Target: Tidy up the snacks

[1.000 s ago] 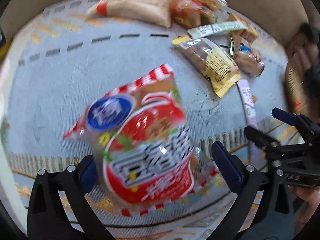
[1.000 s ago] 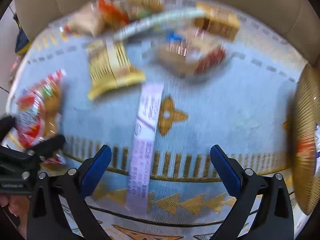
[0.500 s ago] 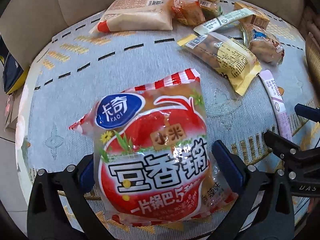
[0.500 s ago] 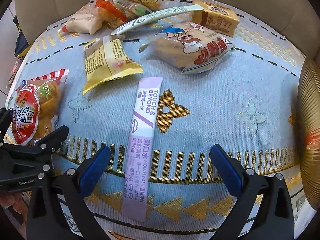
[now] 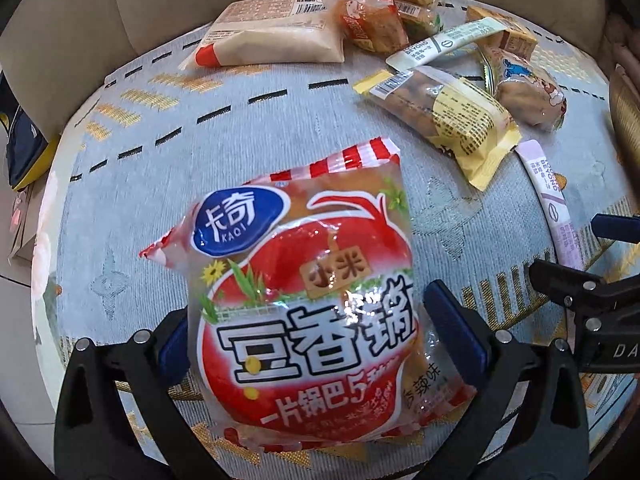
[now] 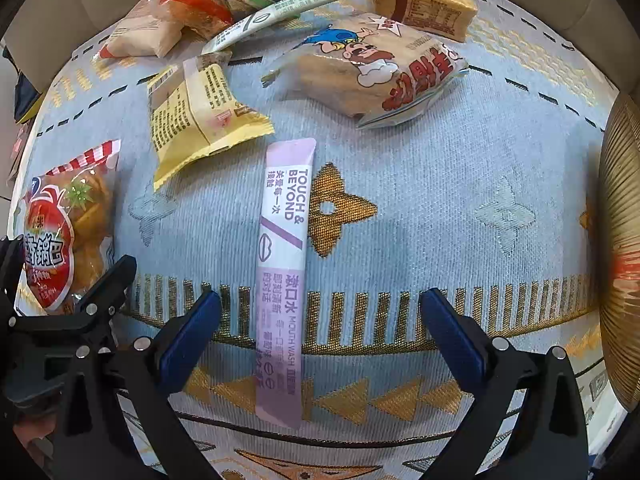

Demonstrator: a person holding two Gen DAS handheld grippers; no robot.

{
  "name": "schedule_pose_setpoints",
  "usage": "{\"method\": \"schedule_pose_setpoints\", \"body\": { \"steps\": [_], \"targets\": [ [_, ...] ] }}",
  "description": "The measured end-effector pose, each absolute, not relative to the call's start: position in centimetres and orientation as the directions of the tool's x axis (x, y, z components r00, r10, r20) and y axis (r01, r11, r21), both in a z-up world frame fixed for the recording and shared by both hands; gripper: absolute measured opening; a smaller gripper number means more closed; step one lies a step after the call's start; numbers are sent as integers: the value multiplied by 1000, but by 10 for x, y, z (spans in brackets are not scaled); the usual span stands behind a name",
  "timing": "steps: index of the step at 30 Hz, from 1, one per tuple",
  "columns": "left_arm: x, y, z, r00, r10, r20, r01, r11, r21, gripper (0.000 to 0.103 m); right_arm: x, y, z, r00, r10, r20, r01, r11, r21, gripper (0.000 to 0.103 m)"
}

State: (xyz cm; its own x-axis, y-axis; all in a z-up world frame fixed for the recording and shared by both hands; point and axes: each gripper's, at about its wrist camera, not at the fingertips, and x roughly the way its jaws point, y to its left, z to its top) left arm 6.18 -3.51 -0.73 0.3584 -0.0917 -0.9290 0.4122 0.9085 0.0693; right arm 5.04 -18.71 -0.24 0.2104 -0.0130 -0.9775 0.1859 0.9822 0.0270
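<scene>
The left gripper [image 5: 308, 332] has the red bag [image 5: 308, 280] between its blue pads, which seem to press its sides, though the bag hides the contact. The bag's long axis runs along the fingers, its striped top edge pointing away toward the pile of snacks at the far edge of the cloth [image 6: 460, 184].

The right gripper [image 6: 320, 332] hangs wide open and empty above the purple sachet [image 6: 282, 280]. The sachet lies flat, lengthwise between the fingers, near end toward the camera, far end just beside the yellow packet [image 6: 196, 116]. A cartoon bag [image 6: 380, 72] lies beyond. A gold basket [image 6: 620, 240] sits at the right.
</scene>
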Motion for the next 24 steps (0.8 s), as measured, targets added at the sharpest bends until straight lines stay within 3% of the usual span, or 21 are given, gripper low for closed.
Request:
{"method": "schedule_pose_setpoints", "body": {
  "steps": [2, 5, 6, 7, 8, 9, 11, 18, 24],
  "targets": [
    [61, -36, -6, 361, -89, -928, 410, 909, 72, 100, 51, -187, -1, 210, -10, -978, 180, 983, 29, 98],
    [61, -35, -2, 362, -88, -928, 410, 909, 73, 100, 41, -190, 6, 226, 7, -974, 193, 980, 52, 75],
    [61, -35, -2, 362, -89, -928, 410, 909, 73, 100, 40, -194, 12, 240, 0, -971, 216, 975, 53, 49],
    [61, -35, -2, 360, -89, -929, 410, 909, 72, 100, 37, -197, 16, 252, 17, -968, 229, 970, 77, 13],
    [61, -35, 2, 353, -94, -931, 414, 908, 65, 99, 36, -205, 19, 264, 45, -964, 259, 959, 116, 13],
    [61, -34, 4, 353, -115, -929, 419, 907, 47, 78, 35, -212, 18, 272, 76, -959, 285, 946, 155, 12],
    [58, -35, 13, 398, -123, -909, 408, 911, 55, 62, 35, -219, 17, 280, 99, -955, 303, 935, 186, 12],
    [58, -32, 19, 410, -155, -899, 377, 926, 12, 61, 31, -224, 32, 331, 132, -934, 303, 923, 238, 12],
    [51, -21, 24, 437, -166, -884, 344, 939, -6, 61, 10, -266, 44, 408, 340, -847, 390, 774, 499, 12]
  ]
}}
